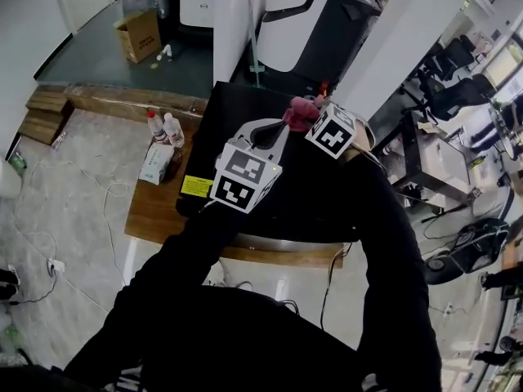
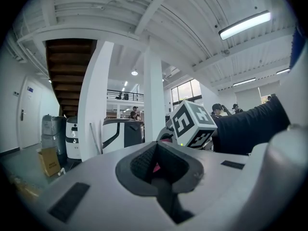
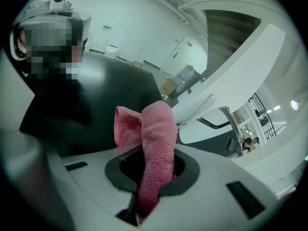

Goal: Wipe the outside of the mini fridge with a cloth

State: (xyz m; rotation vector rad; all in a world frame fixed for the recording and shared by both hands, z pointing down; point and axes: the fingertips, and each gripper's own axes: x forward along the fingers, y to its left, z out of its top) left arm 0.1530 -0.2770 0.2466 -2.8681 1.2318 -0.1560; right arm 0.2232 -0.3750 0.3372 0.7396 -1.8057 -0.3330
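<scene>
Right gripper [image 3: 147,186] pinching pink cloth [image 3: 156,138], fold sticking out for wiping contact, over far part of black mini fridge [image 1: 237,113] top. Left gripper [image 2: 161,177] pressed together, empty, just beside; likely idle. Fridge on wooden bench [image 1: 155,211].

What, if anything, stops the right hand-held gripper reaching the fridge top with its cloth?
Probably nothing, so yes: the right hand-held gripper holds the pink cloth above the bare black mini fridge top.

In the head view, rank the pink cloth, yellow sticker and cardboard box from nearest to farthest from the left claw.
1. Pink cloth, just to its right.
2. Yellow sticker, lower left.
3. Cardboard box, on the floor, upper left.
</scene>
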